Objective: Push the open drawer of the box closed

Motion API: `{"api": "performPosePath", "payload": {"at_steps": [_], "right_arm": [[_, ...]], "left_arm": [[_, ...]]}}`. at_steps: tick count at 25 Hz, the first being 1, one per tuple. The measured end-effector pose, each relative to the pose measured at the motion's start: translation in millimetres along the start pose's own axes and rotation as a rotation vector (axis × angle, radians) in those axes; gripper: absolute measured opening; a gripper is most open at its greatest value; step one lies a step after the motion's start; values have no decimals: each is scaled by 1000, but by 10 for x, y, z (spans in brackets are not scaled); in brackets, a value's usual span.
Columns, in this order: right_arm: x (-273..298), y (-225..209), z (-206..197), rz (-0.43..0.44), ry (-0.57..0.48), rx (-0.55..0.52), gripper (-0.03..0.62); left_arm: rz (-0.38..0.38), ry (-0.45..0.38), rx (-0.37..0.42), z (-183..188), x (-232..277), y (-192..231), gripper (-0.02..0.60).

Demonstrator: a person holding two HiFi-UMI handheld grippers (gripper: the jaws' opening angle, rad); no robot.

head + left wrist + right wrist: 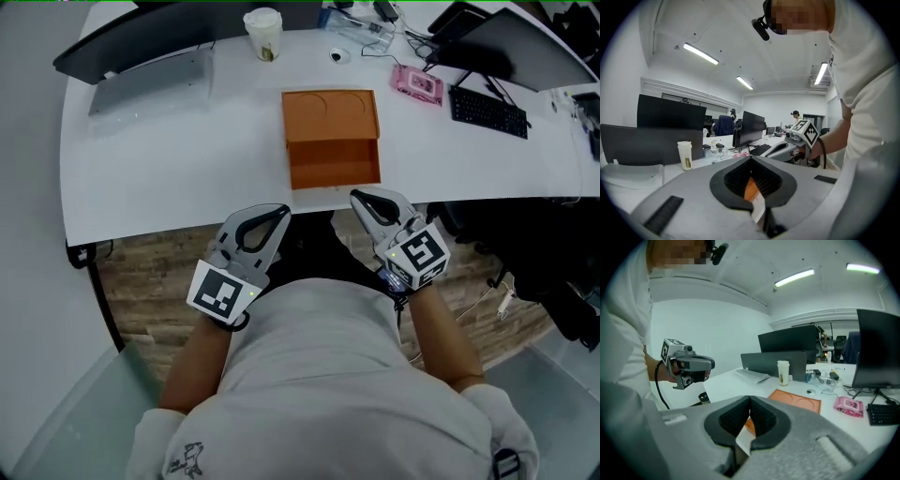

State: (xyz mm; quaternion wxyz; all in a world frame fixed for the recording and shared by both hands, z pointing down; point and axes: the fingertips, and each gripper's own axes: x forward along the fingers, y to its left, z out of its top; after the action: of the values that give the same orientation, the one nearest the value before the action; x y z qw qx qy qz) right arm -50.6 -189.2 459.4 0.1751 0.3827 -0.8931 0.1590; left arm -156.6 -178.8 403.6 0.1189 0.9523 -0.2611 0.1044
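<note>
Orange box (330, 114) sits on white desk (169, 169), its drawer (335, 165) pulled out twd the near edge. Left gripper (278, 214) & right gripper (361, 199) hang just off that edge, near the drawer front, not touching it. Both sets of jaws together, nothing btwn them. Paper cup (263, 34), keyboard (487, 111) at desk's far side.

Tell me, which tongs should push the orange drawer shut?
Right, probably. The right tongs are shut, and their tip sits just in front of the open drawer of the box. The left tongs are shut too, but sit off its left corner.
</note>
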Motion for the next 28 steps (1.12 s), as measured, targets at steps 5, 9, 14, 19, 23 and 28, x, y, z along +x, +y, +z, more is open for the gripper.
{"api": "performPosePath", "payload": {"at_steps": [5, 9, 14, 19, 23, 28], "right_arm": [[155, -72, -362, 18, 62, 57, 5], [265, -124, -566, 27, 95, 92, 29], [353, -138, -817, 34, 139, 134, 41], [462, -157, -1112, 41, 181, 197, 61], [516, -175, -1372, 40, 223, 225, 74], [594, -251, -1674, 32, 274, 281, 89]], "left_arm": [[-10, 31, -27, -272, 127, 93, -1], [-26, 48, -47, -451, 225, 147, -2], [-36, 84, -92, -720, 269, 158, -2], [-36, 108, -112, -1020, 327, 200, -2], [-47, 119, -120, -1206, 411, 197, -2], [-48, 158, -138, -1424, 489, 217, -2]]}}
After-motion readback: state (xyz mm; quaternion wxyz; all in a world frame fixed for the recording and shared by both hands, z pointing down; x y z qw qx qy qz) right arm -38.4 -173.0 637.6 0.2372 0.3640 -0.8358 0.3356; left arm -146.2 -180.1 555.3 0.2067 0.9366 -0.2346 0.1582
